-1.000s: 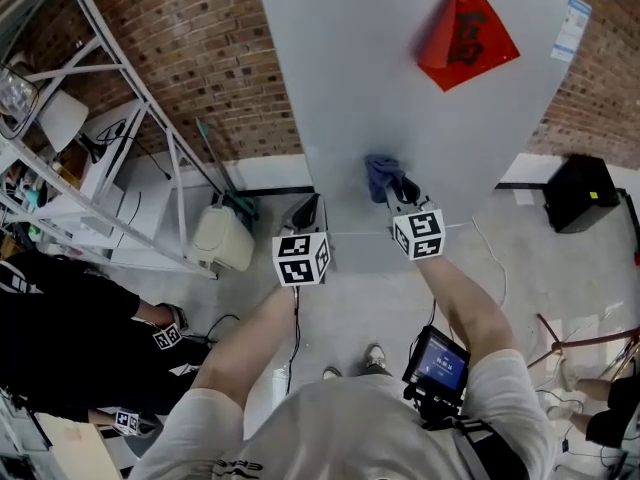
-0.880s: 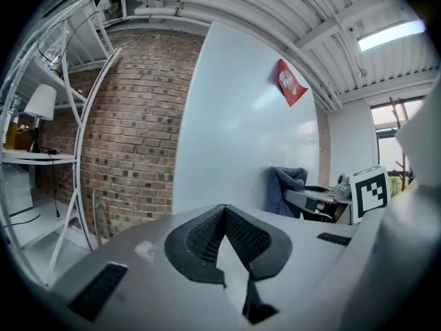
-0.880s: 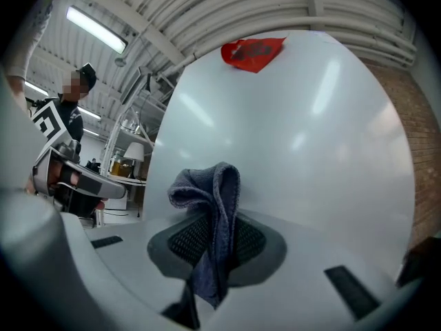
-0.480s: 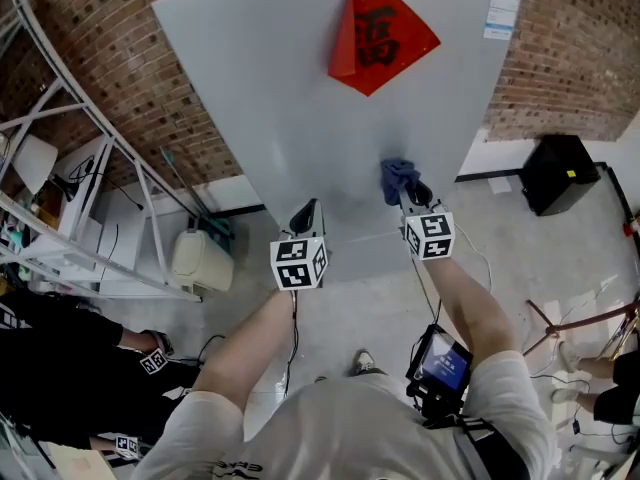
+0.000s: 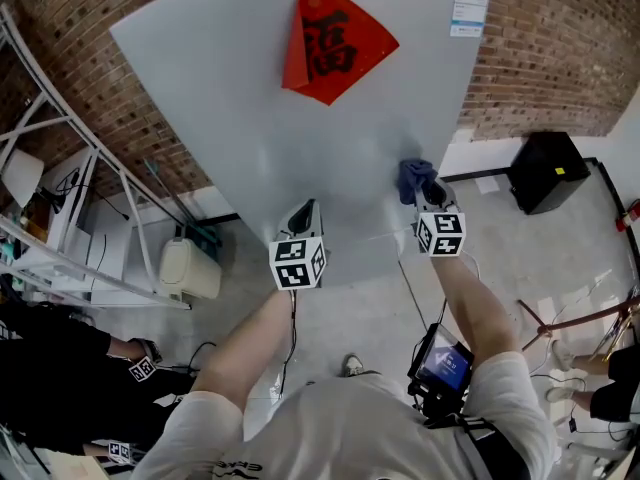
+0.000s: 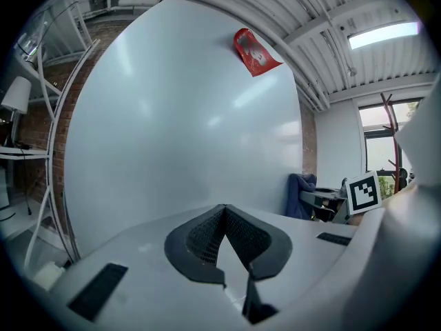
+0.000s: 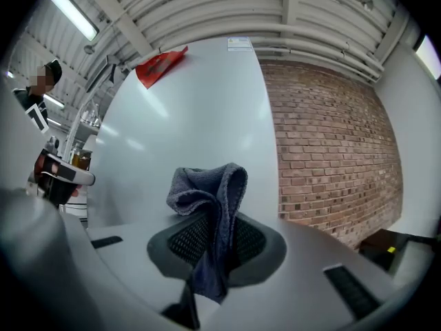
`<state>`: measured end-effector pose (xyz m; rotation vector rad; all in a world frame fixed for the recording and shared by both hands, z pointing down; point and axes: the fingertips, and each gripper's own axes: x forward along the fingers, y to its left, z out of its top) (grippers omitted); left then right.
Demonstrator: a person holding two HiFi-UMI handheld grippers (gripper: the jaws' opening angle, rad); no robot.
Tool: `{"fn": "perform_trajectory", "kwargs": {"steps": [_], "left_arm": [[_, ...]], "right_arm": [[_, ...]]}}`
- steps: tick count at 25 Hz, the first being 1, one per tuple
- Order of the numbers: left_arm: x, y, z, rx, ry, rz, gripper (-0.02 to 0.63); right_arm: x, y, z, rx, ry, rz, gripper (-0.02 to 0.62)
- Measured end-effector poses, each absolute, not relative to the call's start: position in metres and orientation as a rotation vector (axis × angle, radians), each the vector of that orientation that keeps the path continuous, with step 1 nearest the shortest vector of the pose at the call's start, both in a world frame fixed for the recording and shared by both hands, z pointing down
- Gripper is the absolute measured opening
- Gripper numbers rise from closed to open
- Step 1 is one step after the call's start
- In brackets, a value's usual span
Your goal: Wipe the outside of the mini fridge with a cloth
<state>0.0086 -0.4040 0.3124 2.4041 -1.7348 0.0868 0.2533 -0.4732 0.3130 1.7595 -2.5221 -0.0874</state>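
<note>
Cloth [image 7: 209,198], blue and bunched, is clamped in my right gripper [image 5: 427,194], against the mini fridge [image 5: 250,118] ahead. My left gripper [image 6: 224,219], alongside, is closed on nothing.

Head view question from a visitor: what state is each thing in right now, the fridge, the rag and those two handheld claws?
mini fridge: closed, grey front facing the person.
cloth: bunched up, clamped in the jaws, apparently against the fridge front.
right gripper: shut on the cloth.
left gripper: shut, nothing between its jaws, pointed at the fridge.
red paper: stuck flat on the fridge, hung corner-down.
label: stuck near the fridge's upper corner.
</note>
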Motion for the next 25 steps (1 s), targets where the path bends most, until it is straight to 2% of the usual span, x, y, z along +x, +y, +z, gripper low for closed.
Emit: {"fn": "perform_trajectory", "kwargs": {"steps": [5,14,25], "left_arm": [[0.018,-0.407,0.313,2.406,-1.732,0.079,0.003],[0.005,-0.395,0.312,2.390,-1.757,0.052,0.003],[-0.060,-0.329,0.292,2.357,-1.826,-0.033,0.003]], "right_arm": [[0.272,-0.478,0.316,1.781,-2.489,-0.073,0.058],[0.263,-0.469,0.315,1.760,-2.484,-0.072,0.058],[0.178,-0.403,0.285,1.652,-2.592,-0.114,0.058]]}}
